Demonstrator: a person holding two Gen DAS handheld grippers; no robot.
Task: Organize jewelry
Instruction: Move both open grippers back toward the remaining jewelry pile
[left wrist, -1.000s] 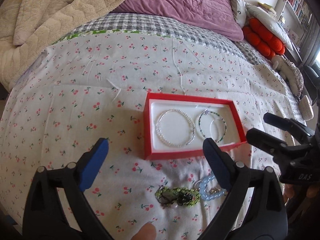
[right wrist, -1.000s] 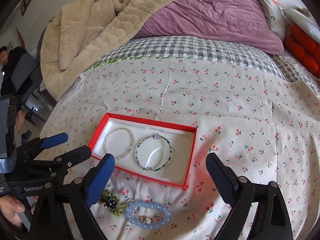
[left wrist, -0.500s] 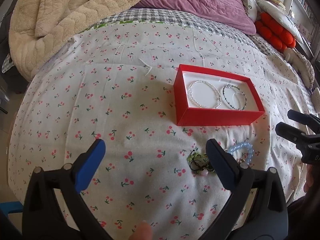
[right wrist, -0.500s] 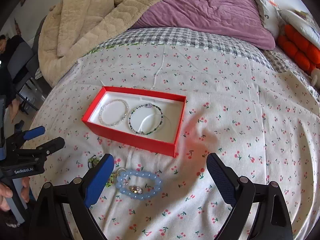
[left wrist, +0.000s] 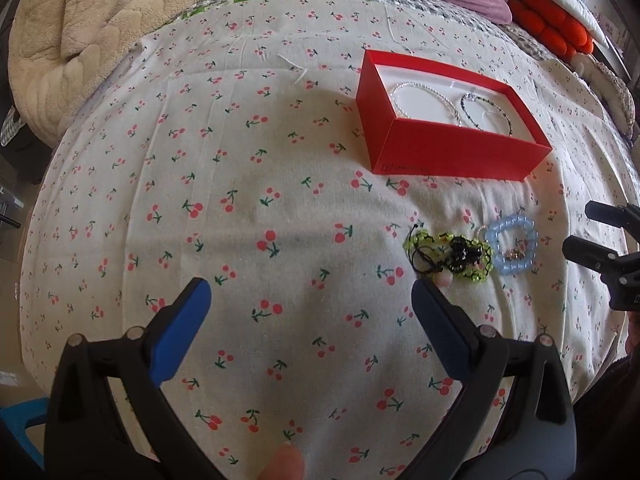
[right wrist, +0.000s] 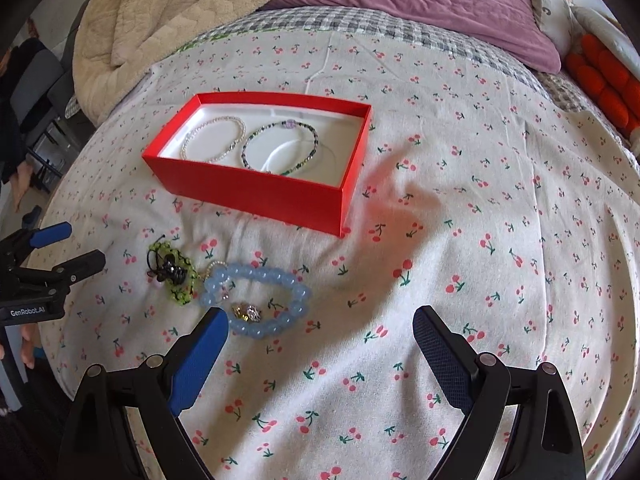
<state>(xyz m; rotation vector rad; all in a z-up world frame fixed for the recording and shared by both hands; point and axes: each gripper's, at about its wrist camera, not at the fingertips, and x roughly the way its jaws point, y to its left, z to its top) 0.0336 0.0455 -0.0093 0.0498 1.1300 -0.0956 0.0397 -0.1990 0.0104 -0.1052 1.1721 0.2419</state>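
A red box (left wrist: 448,152) (right wrist: 256,194) with a white lining stands on the cherry-print bedspread. It holds a pearl bracelet (right wrist: 214,138) and a dark green beaded bracelet (right wrist: 280,148). In front of it lie a green-and-black beaded bracelet (left wrist: 452,254) (right wrist: 174,276) and a light blue bead bracelet (left wrist: 512,246) (right wrist: 260,300). My left gripper (left wrist: 306,312) is open and empty, low over the bedspread, left of the loose bracelets. My right gripper (right wrist: 320,338) is open and empty, just right of the blue bracelet.
A beige blanket (right wrist: 160,12) and a purple duvet (right wrist: 420,0) lie at the head of the bed. Orange cushions (left wrist: 552,24) sit at the far right. The bed's edge drops off at the left (left wrist: 24,184).
Both grippers have pulled back and dropped lower towards the bedspread. The box now looks farther off and is seen from the side. Both stay open; the jewelry has not moved.
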